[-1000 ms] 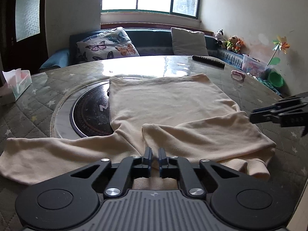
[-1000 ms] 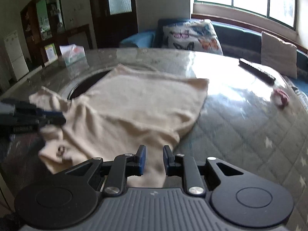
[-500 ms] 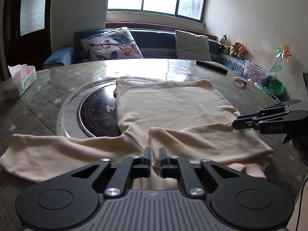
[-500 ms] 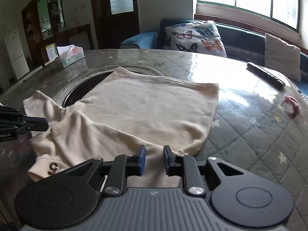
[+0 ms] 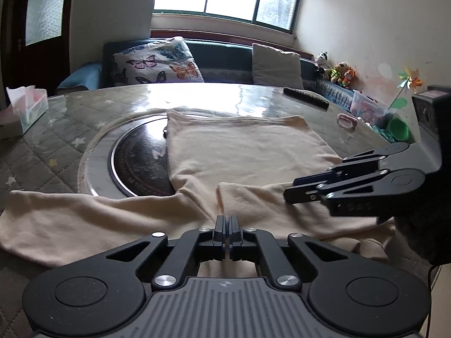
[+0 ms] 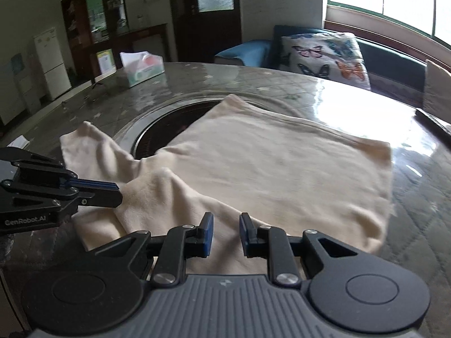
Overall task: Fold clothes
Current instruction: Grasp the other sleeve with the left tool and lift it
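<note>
We see left gripper [image 5: 227, 226] shut, nothing visibly pinched; right gripper [image 6: 226, 235] slightly open, empty. Spread sleeve [image 5: 79, 217] at left gripper's 10 o'clock, running crosswise; left nearer.

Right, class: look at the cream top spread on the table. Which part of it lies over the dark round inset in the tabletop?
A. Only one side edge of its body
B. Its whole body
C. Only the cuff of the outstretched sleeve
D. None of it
A: the cream top covers just one side of the dark round inset; most of the disc stays bare.
</note>
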`<action>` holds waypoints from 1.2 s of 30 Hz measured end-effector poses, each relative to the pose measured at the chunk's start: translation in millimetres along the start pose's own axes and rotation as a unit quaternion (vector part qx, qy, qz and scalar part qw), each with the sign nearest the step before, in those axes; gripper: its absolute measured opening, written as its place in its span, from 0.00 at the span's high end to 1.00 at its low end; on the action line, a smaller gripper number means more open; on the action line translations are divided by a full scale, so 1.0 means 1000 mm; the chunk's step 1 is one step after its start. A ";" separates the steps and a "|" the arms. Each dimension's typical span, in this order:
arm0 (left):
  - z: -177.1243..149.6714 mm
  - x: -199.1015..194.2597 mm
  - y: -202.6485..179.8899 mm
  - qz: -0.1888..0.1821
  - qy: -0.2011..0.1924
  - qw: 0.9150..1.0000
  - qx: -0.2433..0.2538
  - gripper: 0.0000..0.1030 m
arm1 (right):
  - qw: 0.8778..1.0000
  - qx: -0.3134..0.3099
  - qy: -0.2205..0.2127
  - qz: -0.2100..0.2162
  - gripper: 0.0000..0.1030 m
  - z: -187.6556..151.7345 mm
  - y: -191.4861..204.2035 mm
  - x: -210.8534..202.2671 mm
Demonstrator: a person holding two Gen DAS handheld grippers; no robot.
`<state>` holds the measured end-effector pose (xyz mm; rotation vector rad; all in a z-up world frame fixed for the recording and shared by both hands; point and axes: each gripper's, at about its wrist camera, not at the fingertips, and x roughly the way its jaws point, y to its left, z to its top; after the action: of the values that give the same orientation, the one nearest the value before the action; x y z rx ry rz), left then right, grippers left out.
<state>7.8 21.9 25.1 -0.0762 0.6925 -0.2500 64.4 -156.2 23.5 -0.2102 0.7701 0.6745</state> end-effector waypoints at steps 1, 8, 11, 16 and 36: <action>0.000 -0.001 0.002 0.001 0.000 1.000 -0.004 0.98 | 1.000 -0.007 0.001 0.001 0.81 0.002 0.005 0.004; -0.001 -0.009 0.021 0.012 0.005 0.999 -0.033 0.95 | 1.000 -0.017 0.000 0.021 0.81 0.011 0.022 0.020; -0.002 -0.020 0.036 0.036 -0.006 0.998 -0.051 0.91 | 0.999 -0.023 -0.001 0.028 0.81 0.014 0.029 0.025; -0.008 -0.037 0.071 0.104 -0.017 0.990 -0.092 0.76 | 0.998 -0.036 -0.002 0.046 0.81 0.015 0.042 0.028; -0.021 -0.053 0.141 0.255 -0.024 0.946 -0.200 0.53 | 0.995 -0.083 -0.003 0.063 0.81 0.006 0.070 0.018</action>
<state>-16.5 171.8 20.4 -0.2852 0.6830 0.3928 33.0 -90.9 19.6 -0.3136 0.7253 0.8592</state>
